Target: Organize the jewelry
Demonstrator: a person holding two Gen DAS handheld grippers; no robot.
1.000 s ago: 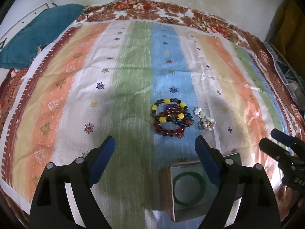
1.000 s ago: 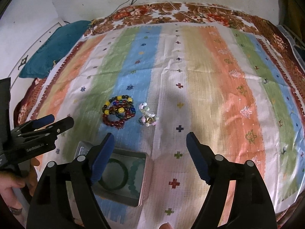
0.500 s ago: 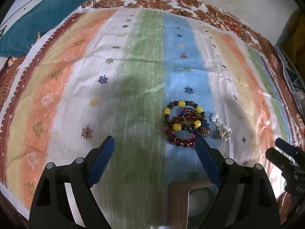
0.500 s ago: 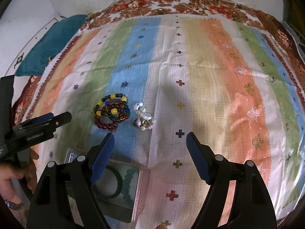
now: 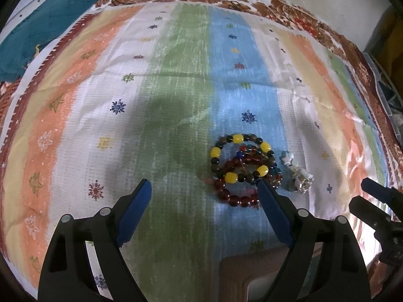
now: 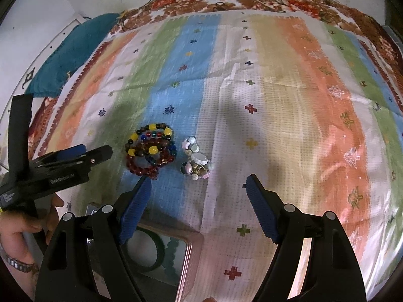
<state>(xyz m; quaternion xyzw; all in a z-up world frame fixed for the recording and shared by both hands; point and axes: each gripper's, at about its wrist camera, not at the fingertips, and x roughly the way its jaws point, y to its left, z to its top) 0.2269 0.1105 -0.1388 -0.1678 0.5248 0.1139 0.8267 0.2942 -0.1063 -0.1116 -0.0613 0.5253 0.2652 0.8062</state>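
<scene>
Spread over the bed I see a striped cloth (image 5: 176, 80) with orange, green, blue and white bands, and a brown flowered border at the far edge. At the far left a teal cushion (image 5: 47, 22) lies half on this border.

From the left side, my left gripper (image 5: 204, 188) hangs over the green band with its jaws wide apart and nothing between them. Its right finger comes just in front of the pile of bead bracelets (image 5: 241, 168), which lies on the blue band: one bracelet with yellow and dark beads on top, a dark red one under it. Just beside the pile, to the right, is a small heap of pale trinkets (image 6: 195, 161); what each piece is I cannot tell.

In the right wrist view, a metal tin (image 6: 187, 249) stands near me, with a green bangle (image 6: 148, 249) inside. My right gripper (image 6: 197, 181) is also wide open and empty, above the white band, near the trinkets.
</scene>
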